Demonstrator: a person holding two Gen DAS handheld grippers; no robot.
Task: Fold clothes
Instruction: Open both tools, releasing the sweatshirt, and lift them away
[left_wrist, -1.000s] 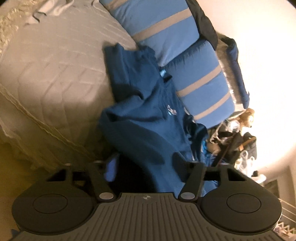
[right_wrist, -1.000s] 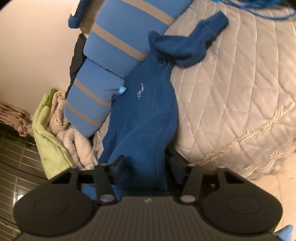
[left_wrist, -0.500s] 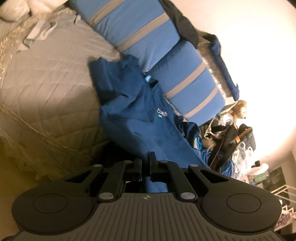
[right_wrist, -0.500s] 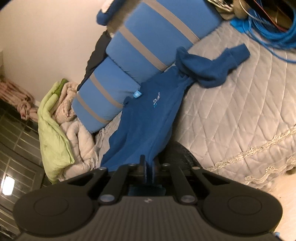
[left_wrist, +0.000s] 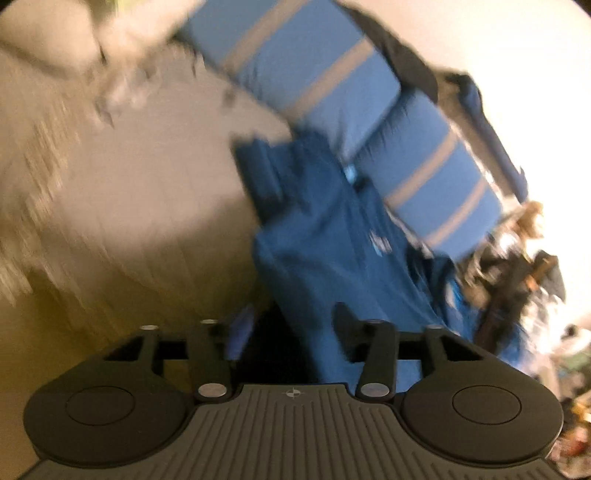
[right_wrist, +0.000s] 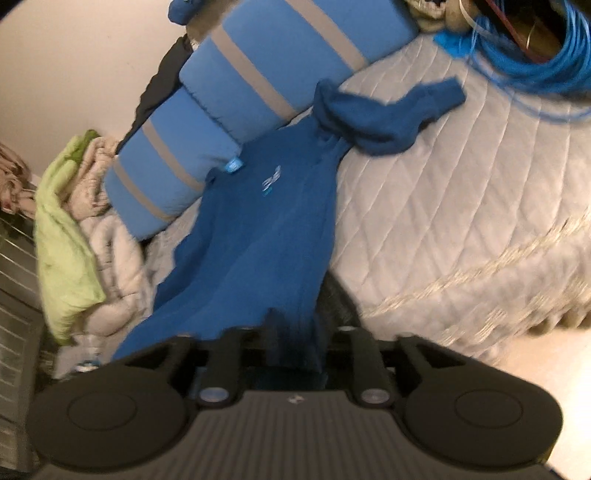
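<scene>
A dark blue sweatshirt (left_wrist: 332, 236) with a small pale chest logo lies on the quilted grey bed cover (left_wrist: 147, 192), its collar against striped blue cushions. In the right wrist view the sweatshirt (right_wrist: 258, 236) runs down to my fingers, and one sleeve (right_wrist: 388, 114) is thrown out across the bed cover (right_wrist: 461, 206). My left gripper (left_wrist: 291, 328) is at the hem with its jaws opening. Cloth hangs between them by the right finger, and the pads stand apart. My right gripper (right_wrist: 303, 332) is also opening, with the hem draped loosely between its jaws.
Two blue cushions with grey stripes (right_wrist: 258, 66) line the wall side of the bed. A green blanket (right_wrist: 62, 240) and pale bedding are heaped at the left. A coil of blue cable (right_wrist: 535, 48) lies on the far bed corner. Dark clutter (left_wrist: 517, 280) stands beyond the cushions.
Half a second ago both grippers were shut on the sweatshirt's hem and raised. Now both pairs of jaws stand wide apart, and the left view is blurred by motion.
</scene>
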